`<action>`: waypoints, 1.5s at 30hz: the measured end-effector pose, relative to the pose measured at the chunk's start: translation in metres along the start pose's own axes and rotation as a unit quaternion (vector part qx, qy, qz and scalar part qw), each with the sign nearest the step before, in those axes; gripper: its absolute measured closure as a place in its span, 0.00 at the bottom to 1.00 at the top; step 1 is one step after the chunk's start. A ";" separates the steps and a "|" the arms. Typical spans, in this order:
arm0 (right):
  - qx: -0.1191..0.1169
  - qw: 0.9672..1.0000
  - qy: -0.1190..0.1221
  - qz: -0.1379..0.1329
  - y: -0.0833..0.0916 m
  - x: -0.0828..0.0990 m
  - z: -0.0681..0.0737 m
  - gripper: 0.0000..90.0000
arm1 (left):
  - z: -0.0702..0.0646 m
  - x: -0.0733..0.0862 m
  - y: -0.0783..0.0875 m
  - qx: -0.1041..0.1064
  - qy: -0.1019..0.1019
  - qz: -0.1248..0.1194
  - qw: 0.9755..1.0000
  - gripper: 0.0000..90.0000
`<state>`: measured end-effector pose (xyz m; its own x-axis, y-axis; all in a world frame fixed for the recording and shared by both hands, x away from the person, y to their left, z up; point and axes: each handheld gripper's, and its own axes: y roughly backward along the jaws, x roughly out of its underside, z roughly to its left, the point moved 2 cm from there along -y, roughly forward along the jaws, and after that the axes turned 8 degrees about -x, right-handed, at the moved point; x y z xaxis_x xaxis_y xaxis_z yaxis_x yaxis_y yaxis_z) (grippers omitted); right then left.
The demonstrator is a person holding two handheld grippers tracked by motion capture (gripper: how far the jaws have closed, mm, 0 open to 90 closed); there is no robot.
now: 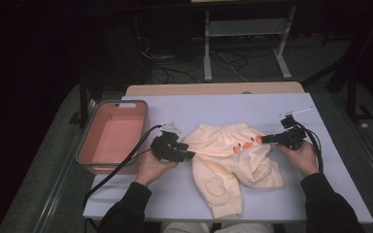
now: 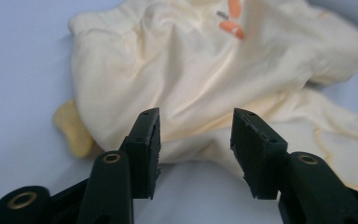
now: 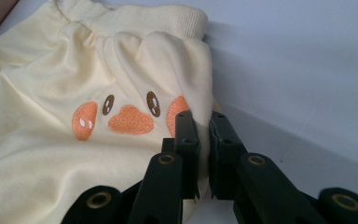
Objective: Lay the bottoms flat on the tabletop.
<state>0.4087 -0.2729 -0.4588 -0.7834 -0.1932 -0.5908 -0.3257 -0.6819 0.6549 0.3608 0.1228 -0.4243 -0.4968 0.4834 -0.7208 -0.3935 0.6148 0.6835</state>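
One pink bin [image 1: 112,136], cream garment [image 1: 228,160] beside it on table [image 1: 291,194]

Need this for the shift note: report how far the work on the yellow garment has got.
Done: little; the garment lies crumpled on the table, and the bin holds nothing. In hand: the right claw is shut on the garment's edge beside the duck face; the left claw stands open at the opposite edge, pads off the cloth. Left: probably spreading or folding it.

A pale-yellow cotton baby garment [image 1: 233,160] bears an embroidered orange duck face [image 3: 129,117] with brown eyes; the plastic tub [image 1: 112,136] is salmon-pink, grey-rimmed; the tabletop [image 1: 223,109] is pale lavender.
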 end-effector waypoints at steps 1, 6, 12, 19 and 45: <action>0.001 1.000 0.001 0.000 0.001 0.001 0.001 0.92 | 0.000 -0.002 0.002 0.001 0.008 0.000 1.000 0.56; -0.003 1.000 -0.002 -0.007 0.006 0.005 0.003 0.92 | -0.010 -0.015 0.007 -0.015 -0.011 0.006 1.000 0.50; -0.010 1.000 -0.008 -0.016 0.013 0.011 0.006 0.91 | -0.005 -0.041 0.013 -0.027 -0.007 -0.017 0.999 0.47; -0.016 1.000 -0.012 -0.021 0.015 0.014 0.008 0.91 | 0.008 -0.069 0.019 -0.045 0.004 -0.034 0.998 0.47; -0.013 1.000 -0.013 -0.017 0.009 0.013 0.005 0.89 | 0.061 -0.055 -0.069 -0.055 0.071 0.014 0.996 0.47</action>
<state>0.3934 -0.2777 -0.4583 -0.7850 -0.1518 -0.6006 -0.3394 -0.7056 0.6220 0.4626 0.0919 -0.4388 -0.6103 0.4017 -0.6827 -0.4560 0.5265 0.7175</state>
